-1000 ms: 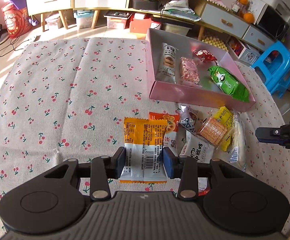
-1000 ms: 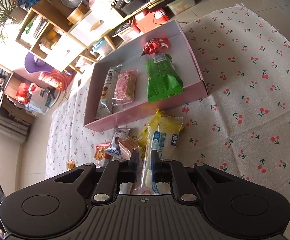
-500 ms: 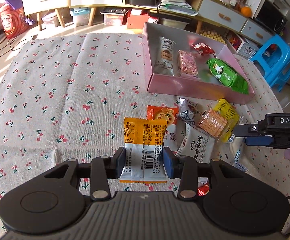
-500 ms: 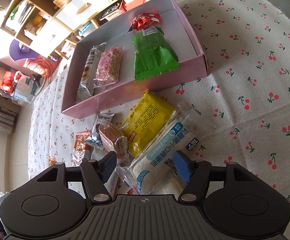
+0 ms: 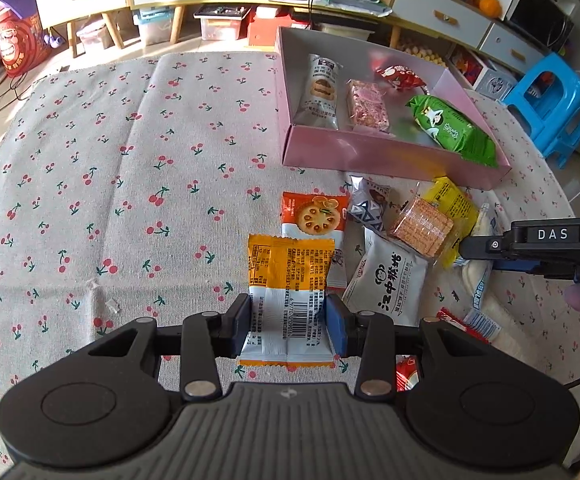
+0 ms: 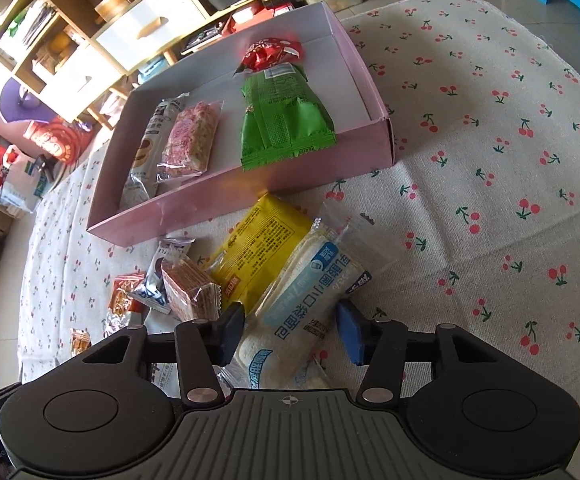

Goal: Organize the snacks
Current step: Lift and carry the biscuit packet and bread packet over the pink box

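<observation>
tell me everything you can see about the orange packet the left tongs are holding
The orange packet is a flat, glossy foil-like wrapper: orange at both ends with a white middle band, printed text, a barcode and a crimped back seam facing the camera. The left tongs are shut on its lower half, one pad on each long edge. It points away from the camera over the cherry-print tablecloth. Its far end overlaps the orange biscuit packet in view; contact is unclear.

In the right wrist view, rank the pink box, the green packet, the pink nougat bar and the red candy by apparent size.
1. pink box, by far
2. green packet
3. pink nougat bar
4. red candy; it lies farthest from the camera, so its true size is less sure.
</observation>
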Tool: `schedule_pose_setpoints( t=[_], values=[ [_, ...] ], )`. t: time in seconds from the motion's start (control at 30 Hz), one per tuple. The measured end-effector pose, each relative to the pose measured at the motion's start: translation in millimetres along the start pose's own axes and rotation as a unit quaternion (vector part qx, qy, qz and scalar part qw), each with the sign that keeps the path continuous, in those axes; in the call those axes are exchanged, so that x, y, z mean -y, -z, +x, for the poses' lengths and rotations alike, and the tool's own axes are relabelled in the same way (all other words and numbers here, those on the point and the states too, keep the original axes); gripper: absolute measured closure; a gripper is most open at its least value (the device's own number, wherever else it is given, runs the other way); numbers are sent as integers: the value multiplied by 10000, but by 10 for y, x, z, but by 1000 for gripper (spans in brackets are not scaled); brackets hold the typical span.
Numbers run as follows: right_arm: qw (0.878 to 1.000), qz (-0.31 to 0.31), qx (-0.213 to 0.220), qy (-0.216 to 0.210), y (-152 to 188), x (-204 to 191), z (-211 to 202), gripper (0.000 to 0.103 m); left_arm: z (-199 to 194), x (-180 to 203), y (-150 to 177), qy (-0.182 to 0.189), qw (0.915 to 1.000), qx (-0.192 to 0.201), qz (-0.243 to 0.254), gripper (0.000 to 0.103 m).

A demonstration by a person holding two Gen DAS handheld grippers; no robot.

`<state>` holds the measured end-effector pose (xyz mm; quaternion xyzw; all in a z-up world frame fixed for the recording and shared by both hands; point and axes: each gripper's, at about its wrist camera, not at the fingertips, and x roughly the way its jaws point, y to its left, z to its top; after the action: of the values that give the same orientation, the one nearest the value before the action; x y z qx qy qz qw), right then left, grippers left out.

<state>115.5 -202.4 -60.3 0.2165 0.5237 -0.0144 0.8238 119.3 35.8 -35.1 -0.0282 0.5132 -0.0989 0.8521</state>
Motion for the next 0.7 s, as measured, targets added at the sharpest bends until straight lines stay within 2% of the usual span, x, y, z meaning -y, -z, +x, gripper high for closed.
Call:
schedule_pose_setpoints(
  t=[0.1,0.2,0.37,0.53,0.7],
  values=[
    [9997,177,-73,-141,-17,42,-75,68,-25,20,-9,41,10000,40,-16,66],
    [9993,219,20,-308,-37,59,-216,70,-41,34,-30,69,9999,97,-26,66],
    [9962,453,108,-738,-94,87,-427,70,-41,67,-93,136,9997,169,-97,66],
    [9925,396,337,-1105,-213,4,-615,70,-74,142,-236,281,9984,435,-216,66],
    [9925,163,556,-1072,-432,-139,-578,70,-6,205,-473,313,9974,609,-242,66]
  ],
)
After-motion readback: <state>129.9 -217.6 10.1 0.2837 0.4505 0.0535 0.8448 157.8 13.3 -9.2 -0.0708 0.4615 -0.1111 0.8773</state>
